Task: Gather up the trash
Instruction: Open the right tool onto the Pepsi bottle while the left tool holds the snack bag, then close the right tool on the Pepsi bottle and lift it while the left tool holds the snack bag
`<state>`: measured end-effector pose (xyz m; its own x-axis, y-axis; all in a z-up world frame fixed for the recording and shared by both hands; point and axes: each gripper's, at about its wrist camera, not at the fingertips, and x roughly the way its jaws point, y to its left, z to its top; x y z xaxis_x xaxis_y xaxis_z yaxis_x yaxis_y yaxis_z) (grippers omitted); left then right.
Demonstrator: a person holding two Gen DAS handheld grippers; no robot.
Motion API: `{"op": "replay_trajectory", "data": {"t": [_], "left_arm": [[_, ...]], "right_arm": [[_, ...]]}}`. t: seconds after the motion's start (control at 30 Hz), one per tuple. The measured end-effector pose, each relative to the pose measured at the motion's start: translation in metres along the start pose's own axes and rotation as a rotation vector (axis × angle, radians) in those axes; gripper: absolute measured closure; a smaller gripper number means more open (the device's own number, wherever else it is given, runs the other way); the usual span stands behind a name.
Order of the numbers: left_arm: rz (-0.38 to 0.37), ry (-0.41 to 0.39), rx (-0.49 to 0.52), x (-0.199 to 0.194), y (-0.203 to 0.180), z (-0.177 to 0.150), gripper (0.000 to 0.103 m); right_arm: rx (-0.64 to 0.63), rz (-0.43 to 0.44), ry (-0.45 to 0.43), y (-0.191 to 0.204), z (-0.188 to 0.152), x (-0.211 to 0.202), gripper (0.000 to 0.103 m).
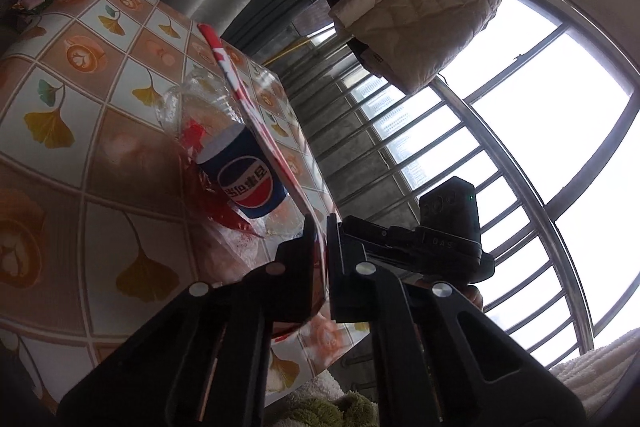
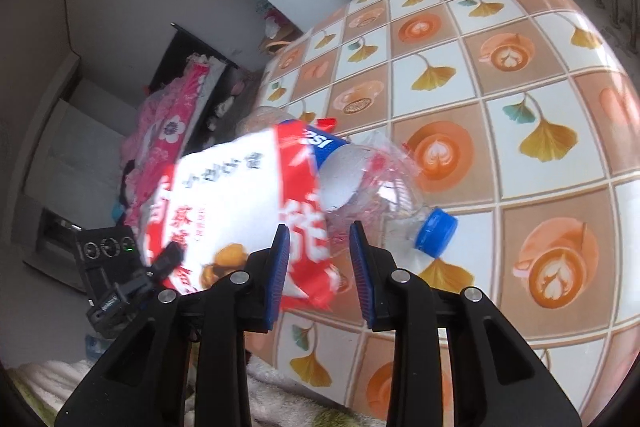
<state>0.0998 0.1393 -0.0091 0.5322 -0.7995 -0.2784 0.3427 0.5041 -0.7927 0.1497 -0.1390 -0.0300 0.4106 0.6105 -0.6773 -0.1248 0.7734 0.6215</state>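
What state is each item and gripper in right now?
left gripper: shut on the snack bag's edge.
right gripper: open, nothing pinched.
snack bag: lifted off the table, held edge-on.
plastic bottle: crushed, lying down, blue cap on.
Pepsi cup: tipped over.

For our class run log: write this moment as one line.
left gripper: shut on bag | right gripper: open, bag corner between | cup, bottle: on table

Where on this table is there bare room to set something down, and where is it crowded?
Bare: tablecloth beyond the bottle, out to the far edge, plus the strip on the cap's side. Crowded: the near corner, where cup, bottle and red-and-white bag bunch around both tools.
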Motion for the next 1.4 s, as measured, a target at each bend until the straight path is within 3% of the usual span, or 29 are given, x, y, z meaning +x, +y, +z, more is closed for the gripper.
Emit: {"op": "replay_trajectory", "data": {"t": [0.1, 0.2, 0.27, 0.63, 0.77, 0.97, 1.07, 1.4], "left_arm": [[0.019, -0.037, -0.011, -0.010, 0.005, 0.005, 0.099], [0.039, -0.056, -0.020, -0.017, 0.010, 0.007, 0.099], [0.052, -0.063, -0.026, -0.019, 0.012, 0.007, 0.099], [0.089, -0.091, -0.046, -0.026, 0.021, 0.007, 0.099], [0.106, -0.103, -0.050, -0.028, 0.024, 0.010, 0.099], [0.151, -0.149, -0.034, -0.040, 0.025, 0.014, 0.099], [0.183, -0.176, -0.044, -0.049, 0.029, 0.018, 0.099], [0.226, -0.206, -0.098, -0.057, 0.046, 0.023, 0.098]], "right_arm": [[0.029, -0.034, -0.025, -0.007, 0.007, -0.003, 0.058], [-0.020, -0.173, -0.061, -0.005, 0.018, -0.004, 0.055], [-0.047, -0.211, -0.072, -0.003, 0.025, -0.001, 0.055], [-0.071, -0.270, -0.070, -0.001, 0.041, 0.018, 0.054], [-0.131, -0.316, -0.077, 0.010, 0.044, 0.021, 0.044], [-0.242, -0.365, -0.025, 0.026, 0.048, 0.048, 0.038], [-0.271, -0.353, -0.012, 0.032, 0.048, 0.061, 0.030], [-0.297, -0.275, 0.046, 0.052, 0.051, 0.082, 0.029]]}}
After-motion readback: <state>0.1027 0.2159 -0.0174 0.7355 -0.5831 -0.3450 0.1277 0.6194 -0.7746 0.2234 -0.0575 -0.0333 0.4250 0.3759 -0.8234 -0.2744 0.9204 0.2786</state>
